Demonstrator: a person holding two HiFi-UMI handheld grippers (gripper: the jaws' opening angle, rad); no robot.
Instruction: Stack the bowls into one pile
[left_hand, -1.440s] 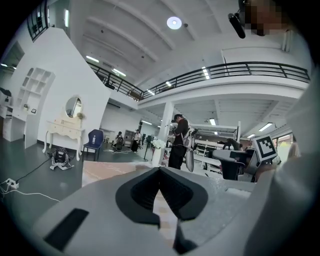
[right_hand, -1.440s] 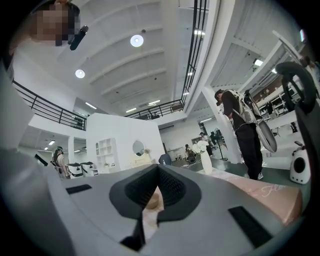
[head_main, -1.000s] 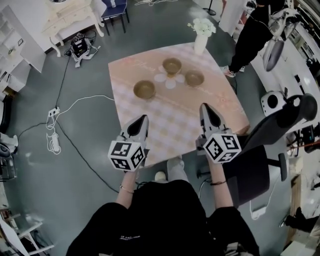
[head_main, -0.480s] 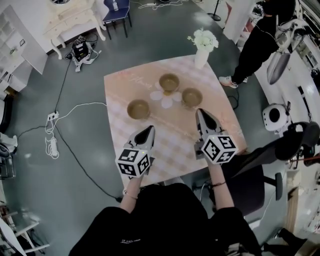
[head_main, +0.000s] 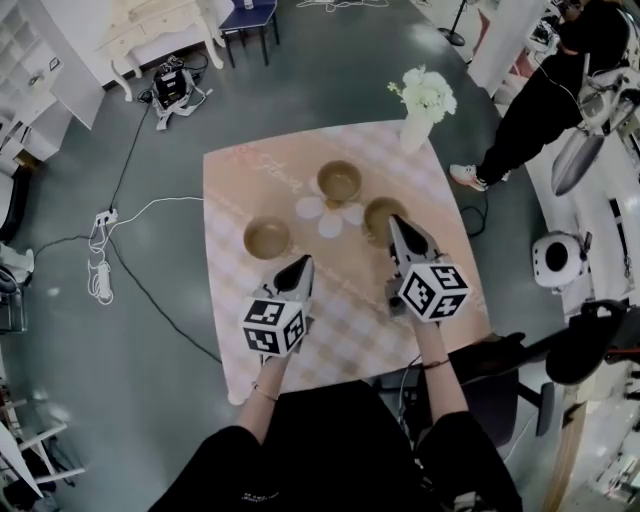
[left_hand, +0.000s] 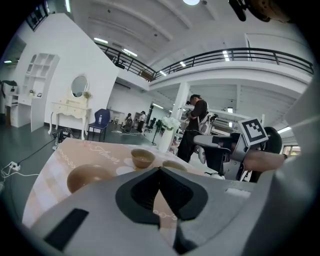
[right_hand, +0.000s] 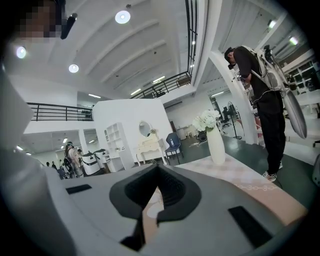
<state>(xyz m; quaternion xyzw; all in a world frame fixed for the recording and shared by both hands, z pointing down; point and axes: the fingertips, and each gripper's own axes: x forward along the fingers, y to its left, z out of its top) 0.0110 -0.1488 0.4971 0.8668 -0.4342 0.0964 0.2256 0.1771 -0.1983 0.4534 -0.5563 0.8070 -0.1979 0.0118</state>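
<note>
Right claw (head_main: 394, 221), closed and holding nothing, sits just beside the right bowl (head_main: 374, 213); left claw (head_main: 304, 261), likewise closed and empty, points past the left bowl (head_main: 267, 238).

Three bowls sit apart on your table (head_main: 345, 300): the left bowl (head_main: 267, 238) just beyond your left tool (head_main: 302, 262), the back bowl (head_main: 339, 182) farthest from you, and the right bowl (head_main: 375, 212) by your right tool (head_main: 392, 220). The vase (head_main: 418, 128) stands at the far right corner.

bowls: three, tan, round, upright, open side up, none stacked, all apart | left bowl (head_main: 267, 238): on the table (head_main: 345, 300), nearer its left edge, about mid-depth | far bowl (head_main: 339, 182): central, toward the far edge | right bowl (head_main: 378, 210): right of centre, between the other two in depth, near rim hidden
</note>
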